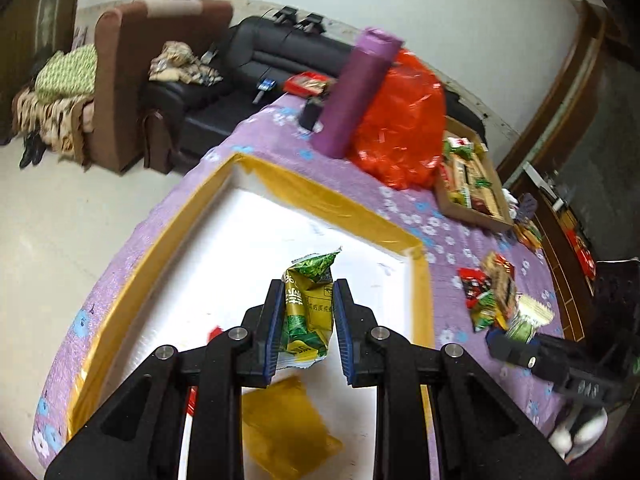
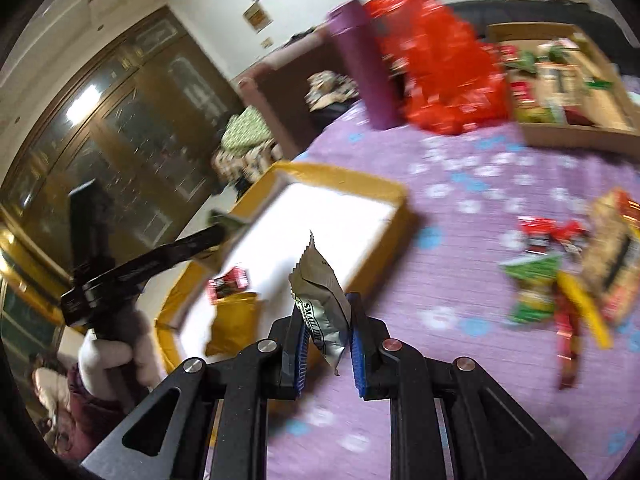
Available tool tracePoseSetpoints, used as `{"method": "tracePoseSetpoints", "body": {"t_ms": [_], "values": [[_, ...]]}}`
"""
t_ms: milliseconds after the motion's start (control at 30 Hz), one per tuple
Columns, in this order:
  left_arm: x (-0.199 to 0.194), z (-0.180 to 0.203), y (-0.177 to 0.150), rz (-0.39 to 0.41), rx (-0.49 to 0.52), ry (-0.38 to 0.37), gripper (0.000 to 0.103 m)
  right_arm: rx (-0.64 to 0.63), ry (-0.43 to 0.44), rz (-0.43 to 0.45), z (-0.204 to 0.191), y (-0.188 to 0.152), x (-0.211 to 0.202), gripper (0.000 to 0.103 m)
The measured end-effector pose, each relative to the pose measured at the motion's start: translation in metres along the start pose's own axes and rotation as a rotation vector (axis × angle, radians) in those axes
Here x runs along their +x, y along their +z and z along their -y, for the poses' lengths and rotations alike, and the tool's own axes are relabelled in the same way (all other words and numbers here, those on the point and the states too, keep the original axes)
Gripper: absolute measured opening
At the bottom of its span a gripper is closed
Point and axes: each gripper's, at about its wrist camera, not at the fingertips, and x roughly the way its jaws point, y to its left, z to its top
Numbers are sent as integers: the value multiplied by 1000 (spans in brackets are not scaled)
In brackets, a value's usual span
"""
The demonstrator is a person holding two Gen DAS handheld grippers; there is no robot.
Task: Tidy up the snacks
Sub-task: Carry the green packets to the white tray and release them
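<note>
A: While the left gripper (image 1: 308,316) is hanging over the yellow-rimmed tray (image 1: 320,196), what's it gripping?

B: Green-gold snack pkt (image 1: 308,312), pads pinching both sides. Long axis is running along the fingers, crimped end pointing away from the cam, w/ the white tray floor behind it.

A: And the right gripper (image 2: 326,332)?

B: Jaws nearly closed, clamping a silver snack pkt (image 2: 320,304). It's standing upright, serrated tip pointing up and tilting slightly left, over the purple tablecloth (image 2: 460,240) just beside the tray's near corner.

A: Other snacks?

B: Loose pile (image 2: 560,276) is lying on the cloth, right side.
</note>
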Motion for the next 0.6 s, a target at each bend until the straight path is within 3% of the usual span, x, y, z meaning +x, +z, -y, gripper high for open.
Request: {"method": "tracePoseSetpoints", "body": {"t_ms": [300,500,600], "values": [[13,-30,0,-44,-97,-18,22,-48,-27,-146,-50,10,96,18],[2,-44,-4,-33,-137,-60,24,-90,-83,-165,-63,1,122,23],[-6,-46,-7,-40,-171,-83,35,-102,-86,-155,-65,-1,119,25]]}}
